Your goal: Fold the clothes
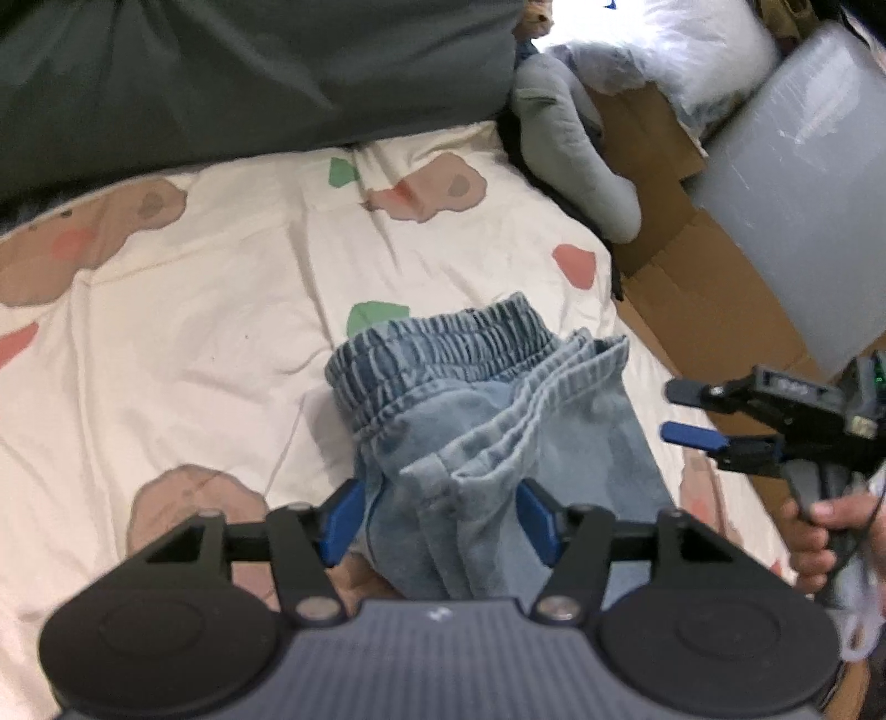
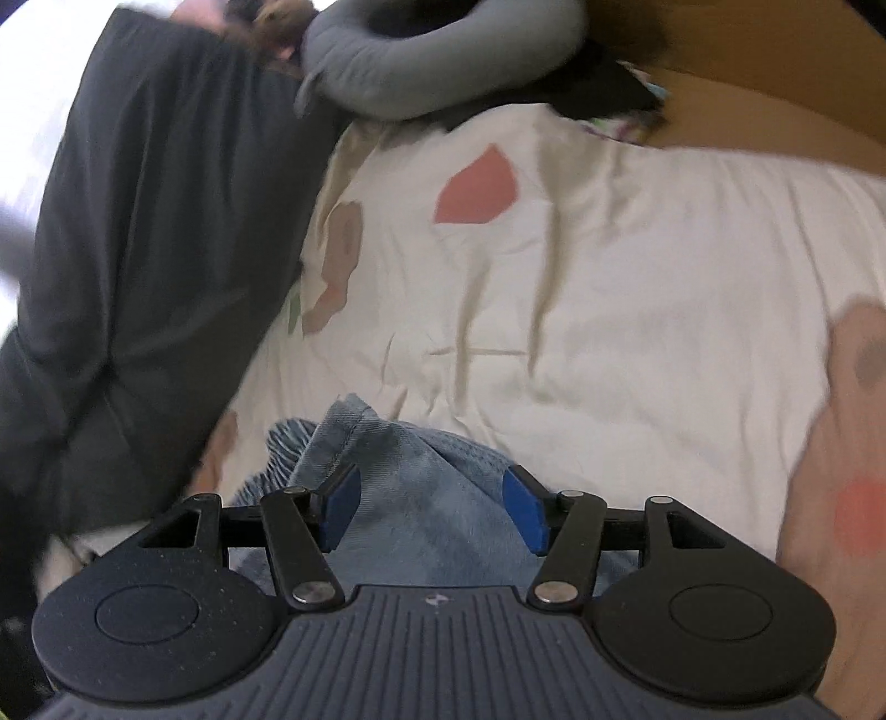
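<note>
Folded light-blue denim pants [image 1: 487,421] lie on the bed, on the cream duvet [image 1: 221,310] with pink, green and tan patches. Elastic waistband end faces away from the left wrist camera, hem layers stacked over it, bundle near the duvet's right edge in that view.

Left tool [image 1: 437,523]: jaws spread, blue pads either side of the near end of the bundle. Denim sits between them, left pad just beside the cloth, right pad at its edge. No visible squeeze, reads as released, not clamped.

Right tool [image 2: 429,507]: jaws also spread, denim [image 2: 421,498] under and between the pads with gaps both sides. Not gripping. Right view is motion-blurred, so fine contact can't be called. In the left view the right tool [image 1: 692,415] shows at the right edge, off the pants' side, pads apart with nothing between them, held by a hand [image 1: 819,531].

Surroundings: dark grey fabric [image 1: 249,77] across the far side of the bed, touching the duvet. Grey plush pillow [image 1: 576,166] at the bed's far right corner. Beside the bed, brown cardboard [image 1: 698,288], a translucent grey plastic-wrapped slab [image 1: 797,183] leaning over it, and white plastic bags [image 1: 681,50] behind.
</note>
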